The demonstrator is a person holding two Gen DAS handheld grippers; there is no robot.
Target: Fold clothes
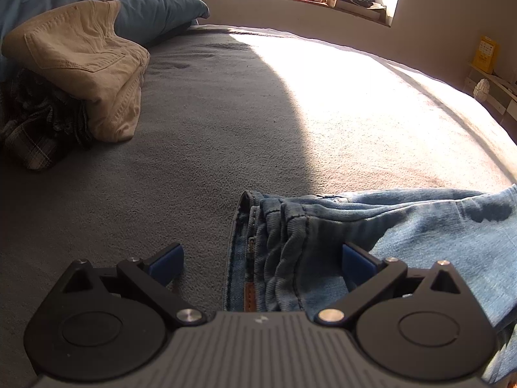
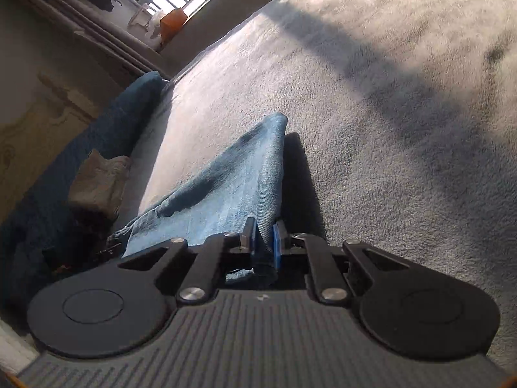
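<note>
My right gripper [image 2: 264, 242] is clamped on a folded edge of the blue jeans [image 2: 226, 187] lying on the grey bedspread [image 2: 387, 129]; my left gripper [image 1: 261, 260] stands wide open over the waistband [image 1: 245, 252], gripping nothing. Folding is mid-step, I judge: next the left must pinch the waistband

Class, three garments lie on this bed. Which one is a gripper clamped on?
The blue jeans: the right gripper pinches their fabric. The beige trousers and plaid shirt sit untouched in a pile.
</note>
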